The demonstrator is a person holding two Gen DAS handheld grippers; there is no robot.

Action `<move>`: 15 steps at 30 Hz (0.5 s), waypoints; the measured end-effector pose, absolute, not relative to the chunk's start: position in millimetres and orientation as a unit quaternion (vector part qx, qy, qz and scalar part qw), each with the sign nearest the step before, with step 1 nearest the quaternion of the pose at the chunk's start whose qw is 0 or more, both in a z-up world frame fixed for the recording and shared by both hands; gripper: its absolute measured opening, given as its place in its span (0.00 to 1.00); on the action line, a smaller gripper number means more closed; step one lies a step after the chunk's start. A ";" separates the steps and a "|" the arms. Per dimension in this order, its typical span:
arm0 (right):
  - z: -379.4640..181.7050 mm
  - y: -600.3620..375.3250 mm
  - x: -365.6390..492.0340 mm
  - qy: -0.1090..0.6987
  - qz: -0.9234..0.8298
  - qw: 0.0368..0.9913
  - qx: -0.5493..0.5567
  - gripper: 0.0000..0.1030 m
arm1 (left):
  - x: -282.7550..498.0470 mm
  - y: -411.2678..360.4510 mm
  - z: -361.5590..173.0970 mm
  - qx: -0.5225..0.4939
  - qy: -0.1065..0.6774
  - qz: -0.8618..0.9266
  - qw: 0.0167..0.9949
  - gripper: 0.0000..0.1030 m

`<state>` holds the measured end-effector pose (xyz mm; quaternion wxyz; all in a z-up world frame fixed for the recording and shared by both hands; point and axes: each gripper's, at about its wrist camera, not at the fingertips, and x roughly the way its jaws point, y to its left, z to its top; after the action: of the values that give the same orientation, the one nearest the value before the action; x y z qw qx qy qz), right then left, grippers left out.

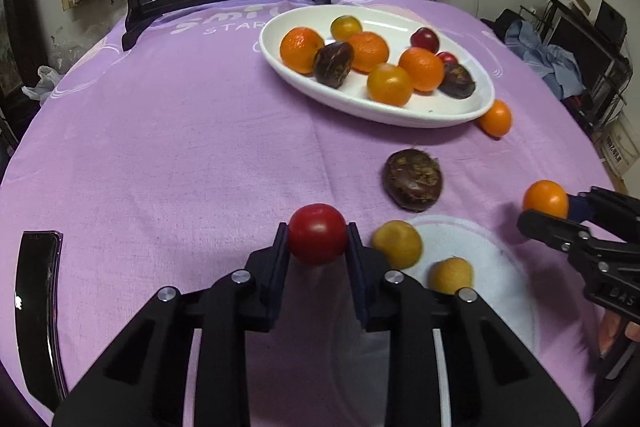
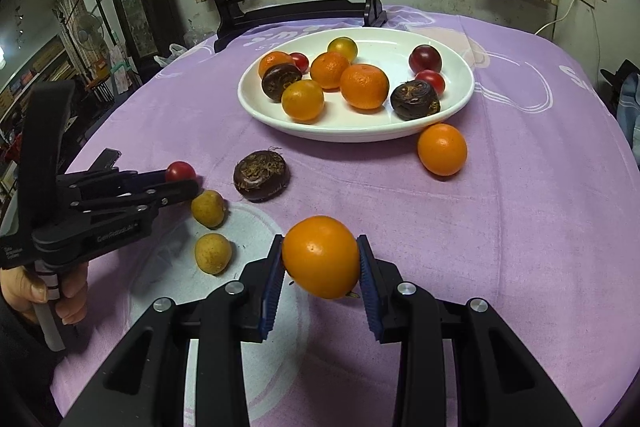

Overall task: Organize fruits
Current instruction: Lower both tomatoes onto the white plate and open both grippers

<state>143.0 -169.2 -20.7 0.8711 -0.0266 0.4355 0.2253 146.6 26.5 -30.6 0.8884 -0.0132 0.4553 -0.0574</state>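
A small round red cherry tomato [image 1: 317, 233] is clamped between the fingers of the left gripper [image 1: 318, 239], held across its middle above the purple-clothed surface [image 1: 180, 147]; thin-skinned and soft, it is judged light but easily crushed, so gentle pressure is called for. A smooth orange citrus fruit [image 2: 321, 256] is likewise clamped in the right gripper [image 2: 321, 261] at its widest girth; it looks firmer, yet glossy and possibly slippery. Just beyond, two small yellow-brown round fruits [image 2: 213, 253] and a dark brown rough water chestnut [image 2: 261, 175] lie on the cloth. Farther off, another orange fruit [image 2: 442, 149] rests just beside the white oval ceramic plate [image 2: 360, 131], where sorted fruit is gathered.
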 end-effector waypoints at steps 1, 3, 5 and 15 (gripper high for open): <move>-19.5 -169.9 142.1 0.434 0.225 0.872 -0.025 0.35 | 144.0 26.2 -26.0 -0.014 0.451 -0.059 0.891 0.26; -15.9 -170.7 139.3 0.428 0.225 0.875 -0.023 0.35 | 140.2 26.8 -15.4 -0.018 0.444 -0.057 0.894 0.26; -10.4 -171.9 135.8 0.419 0.228 0.879 -0.021 0.35 | 138.3 27.8 -3.9 -0.027 0.441 -0.068 0.894 0.26; 25.2 -178.6 149.0 0.391 0.232 0.890 -0.014 0.35 | 162.6 12.2 45.1 -0.013 0.421 -0.103 0.901 0.27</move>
<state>149.0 -178.6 25.2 0.8903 -0.0136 0.3915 0.2322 162.6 12.2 45.1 0.9009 -0.0127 0.4214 -0.1034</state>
